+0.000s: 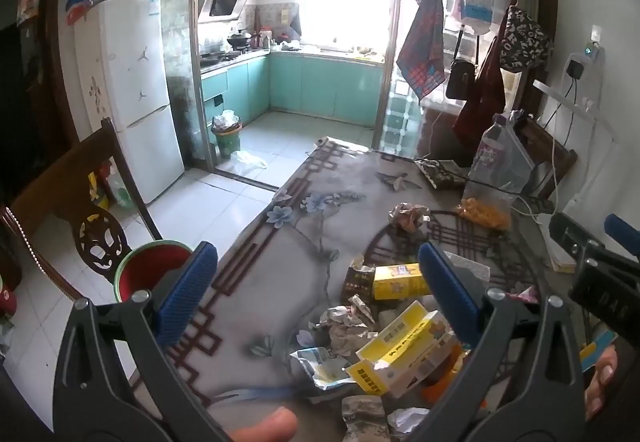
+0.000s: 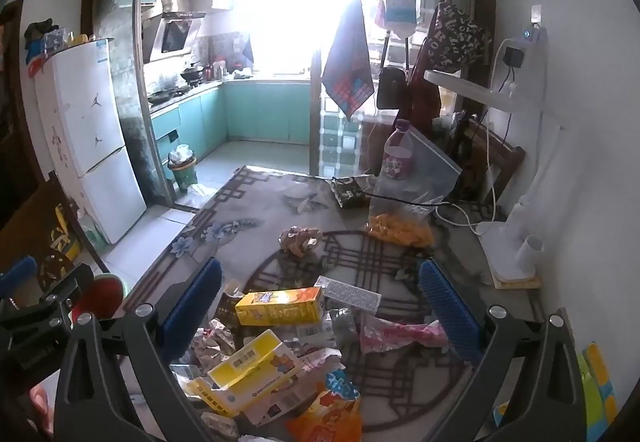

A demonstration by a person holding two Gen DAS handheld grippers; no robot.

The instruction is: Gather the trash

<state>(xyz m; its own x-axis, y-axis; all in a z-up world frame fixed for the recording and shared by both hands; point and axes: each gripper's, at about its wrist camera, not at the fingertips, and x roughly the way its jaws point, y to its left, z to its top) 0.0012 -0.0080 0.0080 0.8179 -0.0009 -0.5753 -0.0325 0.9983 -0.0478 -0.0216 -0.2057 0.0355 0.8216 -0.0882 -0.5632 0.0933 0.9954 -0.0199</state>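
Both claws hang spread over a littered surface.

The floral-clothed surface (image 2: pixel 256 198) carries trash heaped at its near end. The left claw (image 1: pixel 320 290) and right claw (image 2: pixel 320 302) gape wide, holding nothing, above a torn yellow carton (image 2: pixel 256 366), a yellow box (image 2: pixel 280 306) and crumpled paper (image 2: pixel 300 238) farther off.

Two yellow cartons lie among the litter: a closed one (image 2: pixel 280 307) and a torn-open one (image 2: pixel 256 366) nearer the cameras. One crumpled paper ball (image 2: pixel 300 240) sits farther out on the table (image 2: pixel 248 202). One pink wrapper (image 2: pixel 400 336), one orange snack packet (image 2: pixel 332 414) and one white printed label (image 2: pixel 352 294) show. One clear bag of orange snacks (image 2: pixel 400 230) and one plastic bottle (image 2: pixel 396 154) stand behind. One red bowl (image 1: pixel 156 268) sits by the table's edge.
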